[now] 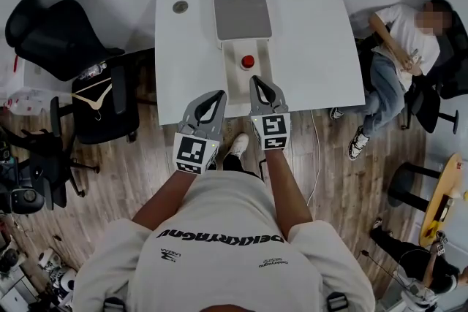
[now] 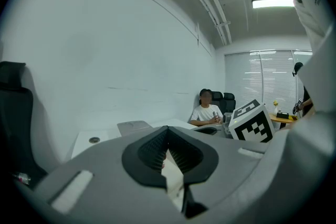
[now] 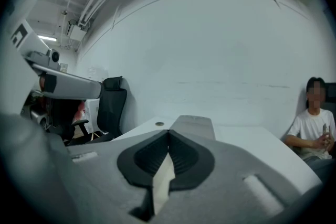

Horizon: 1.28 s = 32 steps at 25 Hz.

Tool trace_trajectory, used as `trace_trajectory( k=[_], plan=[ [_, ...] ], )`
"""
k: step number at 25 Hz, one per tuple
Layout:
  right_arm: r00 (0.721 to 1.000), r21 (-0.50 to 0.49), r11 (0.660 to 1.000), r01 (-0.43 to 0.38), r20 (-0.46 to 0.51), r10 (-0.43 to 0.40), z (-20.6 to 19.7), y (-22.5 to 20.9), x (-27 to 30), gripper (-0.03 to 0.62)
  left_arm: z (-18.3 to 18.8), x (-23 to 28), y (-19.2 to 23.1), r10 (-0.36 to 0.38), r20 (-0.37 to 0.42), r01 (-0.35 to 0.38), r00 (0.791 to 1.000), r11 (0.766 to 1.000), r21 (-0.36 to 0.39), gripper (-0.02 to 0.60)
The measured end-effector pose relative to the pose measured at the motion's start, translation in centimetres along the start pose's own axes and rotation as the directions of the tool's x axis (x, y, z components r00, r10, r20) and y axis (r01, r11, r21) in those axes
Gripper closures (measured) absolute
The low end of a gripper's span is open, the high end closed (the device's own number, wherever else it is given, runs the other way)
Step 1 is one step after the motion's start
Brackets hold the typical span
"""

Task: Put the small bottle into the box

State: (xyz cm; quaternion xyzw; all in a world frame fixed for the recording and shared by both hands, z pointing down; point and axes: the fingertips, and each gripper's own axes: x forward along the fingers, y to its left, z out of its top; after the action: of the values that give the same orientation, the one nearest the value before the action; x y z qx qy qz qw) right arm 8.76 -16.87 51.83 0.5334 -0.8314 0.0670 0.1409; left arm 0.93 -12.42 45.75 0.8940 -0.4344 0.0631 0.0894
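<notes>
On the white table [image 1: 314, 40] an open cream box [image 1: 235, 88] lies with its grey lid [image 1: 242, 11] folded back at the far side. Only the red cap of the small bottle [image 1: 248, 61] shows, inside the box. My left gripper [image 1: 219, 93] hovers over the box's near left edge, jaws shut and empty. My right gripper [image 1: 256, 80] is just short of the bottle, also shut with nothing between its jaws. In the left gripper view the left gripper [image 2: 168, 129] has its jaws meeting; the right gripper view shows the same for the right gripper [image 3: 168, 132].
A round metal disc [image 1: 180, 6] sits in the table's far left corner. Black office chairs [image 1: 102, 102] stand to the left, one with a wooden hanger. A person [image 1: 395, 55] sits at the right of the table. A white cable [image 1: 316, 157] runs over the wooden floor.
</notes>
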Motion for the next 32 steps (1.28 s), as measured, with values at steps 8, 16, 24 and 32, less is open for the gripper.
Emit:
trace_trajectory(
  k=[8,16,24,32],
  plan=[
    [0.999,-0.021,0.999,-0.024,0.025,0.025,1.3,0.8,-2.2,0.599,1.1,-0.4,-0.7,-0.022,0.016,0.022,1.0,1.0,0.004,0.574],
    [0.996,0.016,0.999,-0.045,0.074,0.043,3.3,1.9,-3.8,0.598,1.7,-0.7,-1.0,-0.044,0.028,0.044,0.999,0.999,0.011,0.574],
    [0.993,0.058,0.996,-0.064,0.104,0.058,4.3,2.7,-5.0,0.597,1.7,-0.8,-1.1,-0.056,0.029,0.055,0.998,0.998,0.016,0.574],
    [0.988,0.065,0.996,-0.057,0.144,0.048,5.3,2.7,-6.4,0.599,1.7,-0.7,-1.4,-0.06,0.028,0.059,0.998,0.998,0.025,0.574]
  ],
)
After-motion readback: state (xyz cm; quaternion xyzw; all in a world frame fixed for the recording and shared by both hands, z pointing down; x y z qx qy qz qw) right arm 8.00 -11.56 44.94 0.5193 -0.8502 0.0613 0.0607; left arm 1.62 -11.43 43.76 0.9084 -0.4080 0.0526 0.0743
